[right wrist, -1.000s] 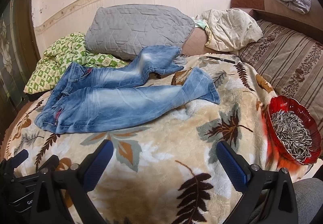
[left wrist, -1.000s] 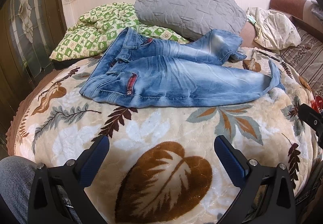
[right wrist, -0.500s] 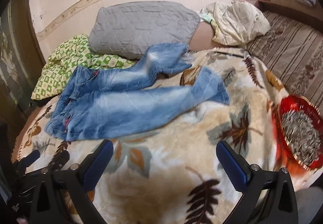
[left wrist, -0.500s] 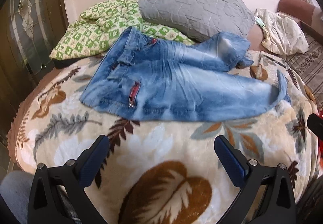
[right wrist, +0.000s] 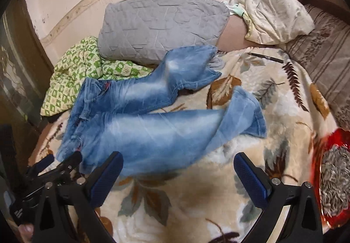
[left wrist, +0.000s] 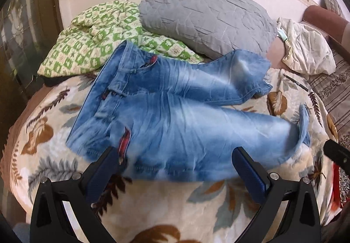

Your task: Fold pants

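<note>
Light blue jeans point(left wrist: 175, 116) lie spread on a leaf-patterned blanket point(left wrist: 175, 205), waistband to the left, legs running right. The far leg bends up against a grey pillow; the near leg's cuff curls up at the right. My left gripper point(left wrist: 175, 168) is open and empty, its fingertips at the jeans' near edge by the hip and thigh. My right gripper point(right wrist: 178, 174) is open and empty, just short of the near leg point(right wrist: 157, 135). The left gripper also shows in the right wrist view point(right wrist: 59, 166) at the lower left.
A grey quilted pillow point(left wrist: 205, 13) and a green checked quilt point(left wrist: 94, 35) lie behind the jeans. A cream bundle point(left wrist: 306, 50) and a pen point(left wrist: 296, 82) sit at the right. A red bowl of sunflower seeds point(right wrist: 334, 179) stands at the blanket's right edge.
Both grippers have moved forward toward the jeans, which now fill more of each view. Both stay open. The jeans have not moved.
</note>
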